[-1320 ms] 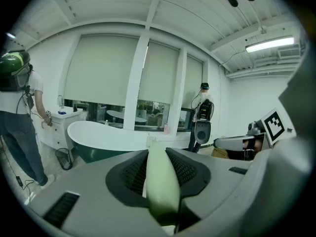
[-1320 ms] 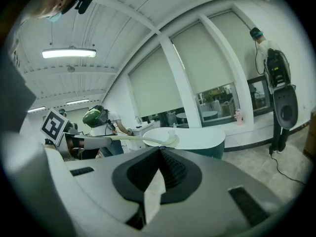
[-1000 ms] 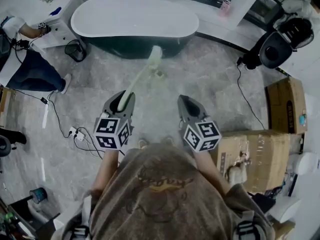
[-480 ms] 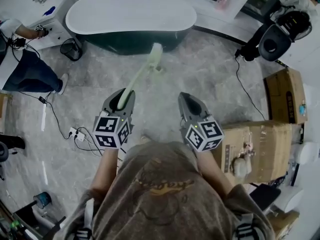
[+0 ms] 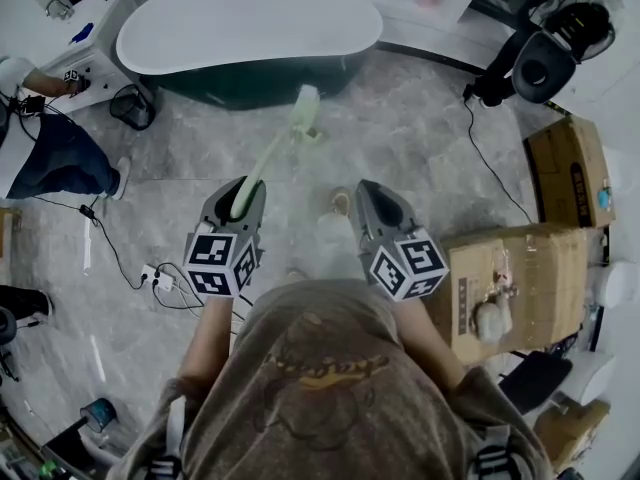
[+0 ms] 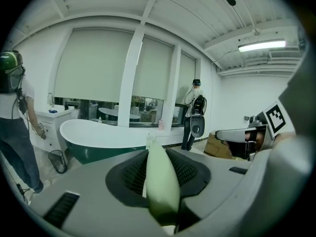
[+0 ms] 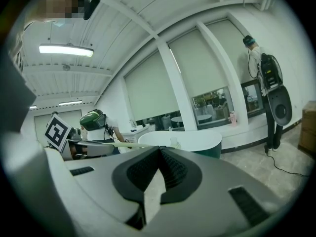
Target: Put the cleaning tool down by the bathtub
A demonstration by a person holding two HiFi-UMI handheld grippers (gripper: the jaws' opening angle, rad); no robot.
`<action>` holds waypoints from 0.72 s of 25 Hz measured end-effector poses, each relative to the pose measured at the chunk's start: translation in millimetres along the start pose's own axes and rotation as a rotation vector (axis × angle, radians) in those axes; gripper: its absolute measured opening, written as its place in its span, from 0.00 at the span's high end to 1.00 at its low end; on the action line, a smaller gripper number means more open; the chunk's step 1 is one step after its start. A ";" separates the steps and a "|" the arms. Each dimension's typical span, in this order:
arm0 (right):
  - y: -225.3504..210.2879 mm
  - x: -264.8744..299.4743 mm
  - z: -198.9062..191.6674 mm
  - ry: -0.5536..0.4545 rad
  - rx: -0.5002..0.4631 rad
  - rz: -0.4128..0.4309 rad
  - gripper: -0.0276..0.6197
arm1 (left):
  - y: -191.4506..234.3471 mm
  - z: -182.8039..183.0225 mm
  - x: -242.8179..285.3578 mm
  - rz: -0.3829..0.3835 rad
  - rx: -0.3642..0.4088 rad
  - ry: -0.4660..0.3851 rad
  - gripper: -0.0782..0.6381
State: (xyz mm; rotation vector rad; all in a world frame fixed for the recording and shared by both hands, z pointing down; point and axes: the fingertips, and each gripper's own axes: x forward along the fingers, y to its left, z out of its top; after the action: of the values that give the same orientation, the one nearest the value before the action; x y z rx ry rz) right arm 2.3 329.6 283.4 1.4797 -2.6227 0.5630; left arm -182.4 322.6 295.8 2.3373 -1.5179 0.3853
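My left gripper (image 5: pixel 245 190) is shut on the pale green handle of the cleaning tool (image 5: pixel 272 150). The tool's long handle slants up and to the right, and its brush head (image 5: pixel 305 108) hangs above the floor just short of the bathtub (image 5: pixel 250 28), a white oval tub with dark green sides. In the left gripper view the handle (image 6: pixel 160 181) fills the gap between the jaws, with the bathtub (image 6: pixel 98 132) ahead. My right gripper (image 5: pixel 370 196) is level with the left one, shut and empty. From the right gripper (image 7: pixel 159 149) the tub (image 7: pixel 182 141) shows beyond the jaws.
A person in dark trousers (image 5: pixel 50 153) stands at a white cabinet (image 5: pixel 90 63) to the left of the tub, near a wire bin (image 5: pixel 130 108). A power strip with cables (image 5: pixel 160 276) lies on the floor at left. Cardboard boxes (image 5: pixel 510 278) stand at right; black equipment (image 5: pixel 530 68) is at far right.
Both grippers keep their pose and the tool stays held. The tub and floor have drifted left in the head view, and a shoe now shows between the grippers.
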 end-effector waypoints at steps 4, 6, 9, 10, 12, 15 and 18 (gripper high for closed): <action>-9.0 17.8 0.4 -0.008 0.002 -0.001 0.96 | 5.8 4.5 17.5 -0.013 -0.011 -0.006 0.73; -13.3 28.1 1.2 -0.004 0.002 0.002 0.96 | 10.1 7.5 26.3 -0.015 -0.015 -0.003 0.73; -22.7 44.3 5.3 -0.003 0.006 0.002 0.96 | 16.1 13.7 41.2 -0.015 -0.012 0.001 0.73; -26.6 49.6 6.3 -0.002 0.008 0.002 0.96 | 17.6 15.8 46.5 -0.015 -0.011 0.001 0.73; -35.0 60.4 7.4 0.004 0.010 0.001 0.96 | 20.4 19.5 57.5 -0.012 -0.008 0.001 0.73; -45.4 77.3 8.0 0.009 0.014 0.000 0.96 | 26.9 21.6 74.3 -0.013 -0.009 0.008 0.73; -56.3 95.9 11.3 0.010 0.019 -0.002 0.96 | 34.5 23.9 92.0 -0.018 -0.012 0.018 0.73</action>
State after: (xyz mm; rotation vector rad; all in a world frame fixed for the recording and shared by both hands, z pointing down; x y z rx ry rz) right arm -0.1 221.5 311.8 1.4809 -2.6150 0.5955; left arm -176.4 223.5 314.7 2.3300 -1.4855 0.3909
